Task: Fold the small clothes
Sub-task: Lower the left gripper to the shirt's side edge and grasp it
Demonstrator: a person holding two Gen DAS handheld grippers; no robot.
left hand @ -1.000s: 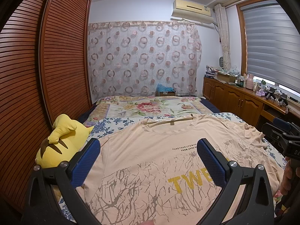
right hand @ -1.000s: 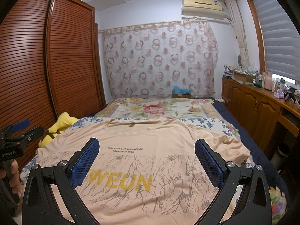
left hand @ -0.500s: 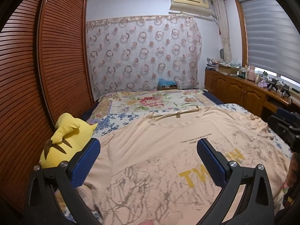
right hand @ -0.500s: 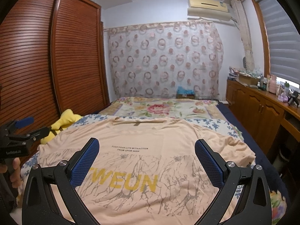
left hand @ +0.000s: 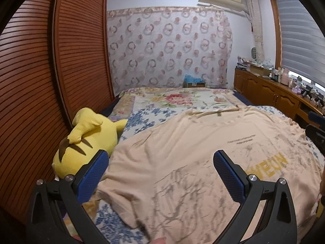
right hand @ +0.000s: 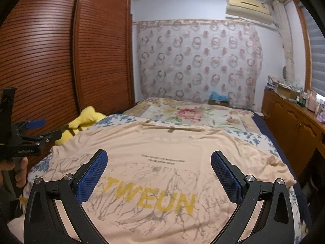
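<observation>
While T-shirt (right hand: pixel 162 152) lies flat on bed (right hand: pixel 193 111), both tongs gape.

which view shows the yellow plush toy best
The left wrist view: the yellow plush toy lies large and nearly whole beside the T-shirt, against the wardrobe. The right wrist view shows only a small part of it, past the shirt's edge.

Dim, soft indoor light, heavy fisheye bending with black corners, slight motion blur throughout
</observation>
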